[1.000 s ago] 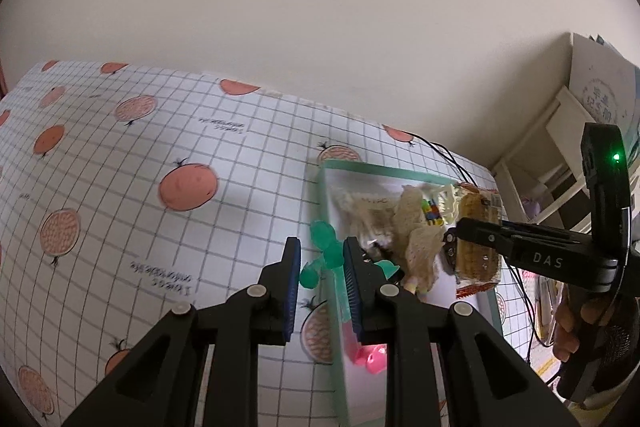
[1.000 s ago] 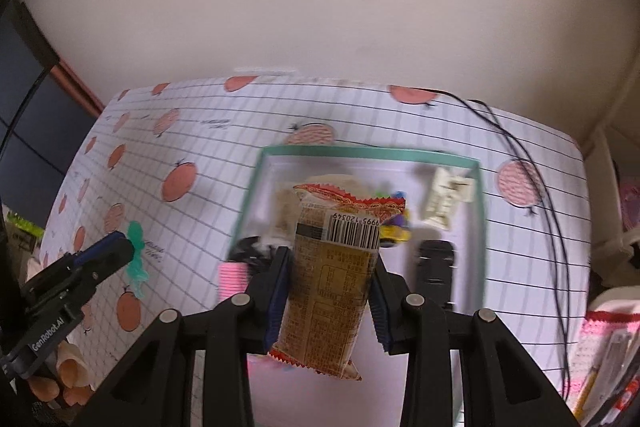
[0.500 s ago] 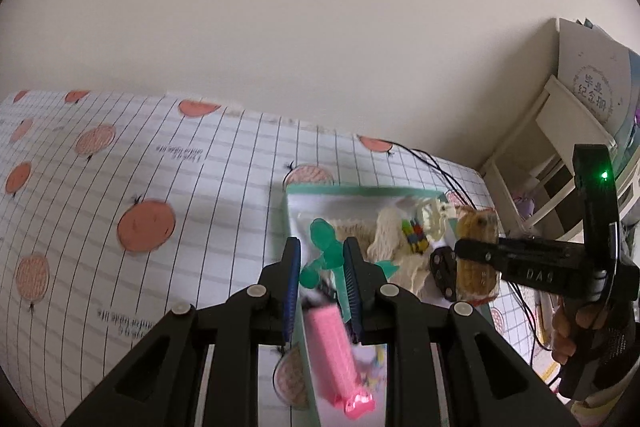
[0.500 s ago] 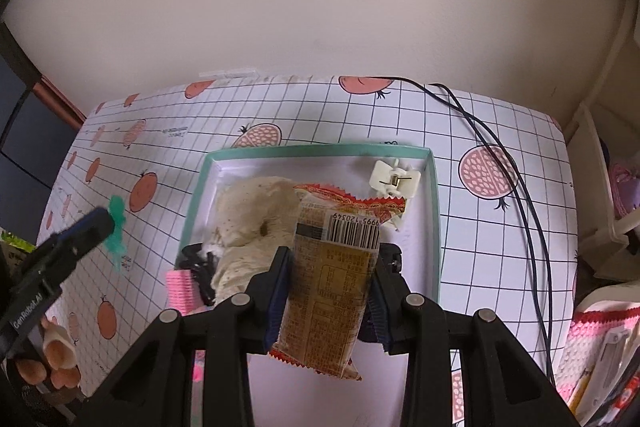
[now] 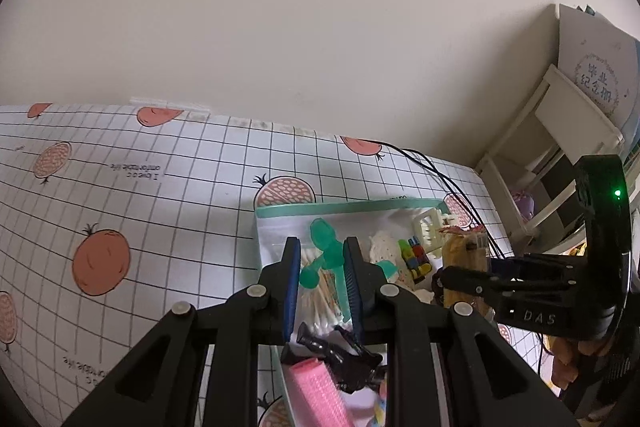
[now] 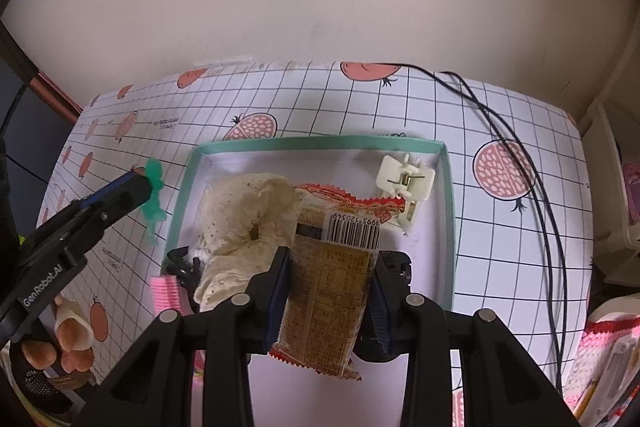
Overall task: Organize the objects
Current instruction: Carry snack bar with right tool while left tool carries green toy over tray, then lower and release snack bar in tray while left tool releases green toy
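We hold the left hand-held gripper (image 5: 320, 263) clamped on a small green plastic toy (image 5: 326, 259), its blue pads pressed against the toy's sides, and it hangs above the near-left part of a teal-rimmed tray (image 6: 448, 195) on the bench (image 5: 140, 195). Just below and ahead of that gripper lie a bundle of cotton swabs (image 5: 316, 291), a black hair clip (image 5: 340, 351) and a pink ridged roller (image 5: 320, 395). Our right hand-held gripper (image 6: 328, 287) is closed on a brown snack packet (image 6: 332, 291) — barcode end pointing away from us — held over the tray's near side. Left of this gripper a cream lace cloth (image 6: 244, 215) sits in the tray; ahead and to the right lies a cream claw clip (image 6: 404, 183) near the far-right corner. A black cable (image 6: 532, 187) runs over the bench further right — outside the tray.
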The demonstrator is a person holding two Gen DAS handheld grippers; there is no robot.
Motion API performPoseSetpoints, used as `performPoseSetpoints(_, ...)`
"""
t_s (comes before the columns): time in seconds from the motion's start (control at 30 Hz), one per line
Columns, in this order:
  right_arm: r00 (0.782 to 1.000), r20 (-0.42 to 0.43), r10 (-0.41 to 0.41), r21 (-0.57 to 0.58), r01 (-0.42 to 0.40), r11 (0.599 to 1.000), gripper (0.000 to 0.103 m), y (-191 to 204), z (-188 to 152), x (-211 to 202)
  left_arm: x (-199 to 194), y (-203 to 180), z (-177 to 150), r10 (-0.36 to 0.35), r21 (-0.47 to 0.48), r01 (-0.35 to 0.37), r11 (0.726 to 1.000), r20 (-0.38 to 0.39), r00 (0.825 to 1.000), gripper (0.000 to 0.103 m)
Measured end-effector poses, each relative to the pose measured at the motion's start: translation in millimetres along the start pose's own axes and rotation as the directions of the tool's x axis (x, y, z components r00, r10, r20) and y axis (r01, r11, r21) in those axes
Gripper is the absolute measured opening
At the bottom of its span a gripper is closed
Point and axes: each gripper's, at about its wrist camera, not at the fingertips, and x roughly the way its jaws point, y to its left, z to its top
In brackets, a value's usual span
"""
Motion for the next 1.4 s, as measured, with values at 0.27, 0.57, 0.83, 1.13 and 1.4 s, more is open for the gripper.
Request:
performPoseSetpoints(0.27, 1.0, -0.018, -0.001, -0.007, 0.001, 1.0, 0.039, 0.0, 0.9, 10.4, 24.8, -1.6, -5.8, -0.01, -0.005, 0.009, 1.0, -0.028, 1.0, 0.022)
performPoseSetpoints(0.57, 1.0, -0.029, -0.006, -0.013, 0.005, 1.0, 0.038, 0.8, 0.6, 19.4, 40.8, 0.6, -10.4, -0.015, -0.032, 0.014, 0.999, -0.049, 0.999, 0.022)
performPoseSetpoints(0.83, 1.0, -0.03, -0.009, -0.014, 0.008, 1.0, 0.038, 0.8, 0.2, 20.4, 49.5, 2.2, -12.7, -0.005, -0.039, 0.002, 0.999, -0.066, 0.998, 0.023)
performPoseSetpoints(1.13, 0.999, -0.029, -0.018, -0.02, 0.017, 1.0, 0.039, 1.9, -0.6, 21.8, 50.8, 4.2, -10.3, -0.015, -0.048, 0.012, 0.999, -0.081, 0.997, 0.032)
performPoseSetpoints(1.4, 1.0, -0.019, -0.018, -0.005, 0.018, 1.0, 0.05, 1.4, 1.2, 18.5, 45.2, 3.3, -8.3, -0.026, -0.039, 0.023, 0.999, -0.078, 0.997, 0.048)
